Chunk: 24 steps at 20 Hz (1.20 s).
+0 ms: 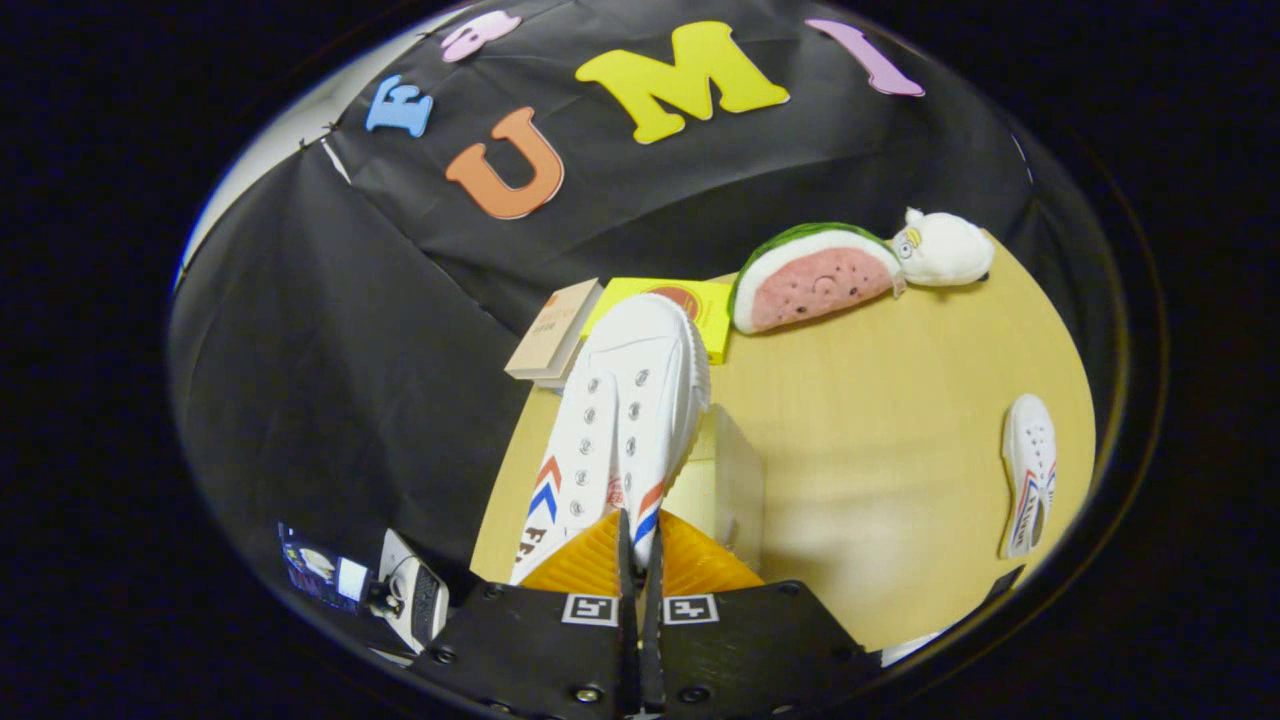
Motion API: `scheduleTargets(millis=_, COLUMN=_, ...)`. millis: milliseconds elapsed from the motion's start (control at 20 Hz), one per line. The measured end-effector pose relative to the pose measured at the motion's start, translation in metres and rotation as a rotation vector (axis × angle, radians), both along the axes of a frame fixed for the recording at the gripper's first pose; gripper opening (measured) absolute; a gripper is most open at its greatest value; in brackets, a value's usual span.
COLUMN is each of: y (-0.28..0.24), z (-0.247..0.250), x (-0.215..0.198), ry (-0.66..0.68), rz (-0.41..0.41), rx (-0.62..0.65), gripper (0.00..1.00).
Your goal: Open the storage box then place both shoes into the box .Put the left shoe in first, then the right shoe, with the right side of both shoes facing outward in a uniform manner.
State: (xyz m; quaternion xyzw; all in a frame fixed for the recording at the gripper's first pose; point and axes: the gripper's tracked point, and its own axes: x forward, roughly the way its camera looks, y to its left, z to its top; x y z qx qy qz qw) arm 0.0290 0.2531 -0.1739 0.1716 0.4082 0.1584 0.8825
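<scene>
Clenched on the heel edge of a white shoe, the gripper held it aloft — toe pointing away — above the storage box on the wooden table. Well apart from the box lay the second shoe; beyond it, a watermelon plush.

The tool has two broad, flat dark plates studded with round screws toward six o'clock, a small square black-and-white marker on each plate, and two ribbed fingers tapering together toward twelve o'clock.
</scene>
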Motion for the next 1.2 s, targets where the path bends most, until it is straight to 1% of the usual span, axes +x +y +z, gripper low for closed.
scheduleTargets(millis=200, y=0.046, z=-0.037, x=0.004, ry=0.035, rz=0.024, rx=-0.045, gripper=0.02)
scheduleTargets(millis=350, y=0.069, z=-0.065, x=0.004, ry=0.070, rz=0.021, rx=-0.067, gripper=0.02)
scheduleTargets(millis=600, y=0.082, z=-0.090, x=0.009, ry=0.074, rz=0.012, rx=-0.120, gripper=0.02)
scheduleTargets(millis=750, y=0.088, z=-0.102, x=0.004, ry=0.096, rz=0.006, rx=-0.120, gripper=0.02)
scheduleTargets(millis=900, y=0.090, z=-0.111, x=0.007, ry=0.089, rz=0.007, rx=-0.132, gripper=0.02)
scheduleTargets(millis=1000, y=0.092, z=-0.117, x=0.006, ry=0.098, rz=0.035, rx=-0.156, gripper=0.02)
scheduleTargets(millis=1050, y=0.095, z=-0.120, x=0.005, ry=0.103, rz=0.059, rx=-0.160, gripper=0.03)
scheduleTargets(millis=1100, y=0.094, z=-0.121, x=0.004, ry=0.107, rz=0.066, rx=-0.172, gripper=0.10)
scheduleTargets(millis=1200, y=0.082, z=-0.126, x=0.005, ry=0.098, rz=0.054, rx=-0.210, gripper=0.24)
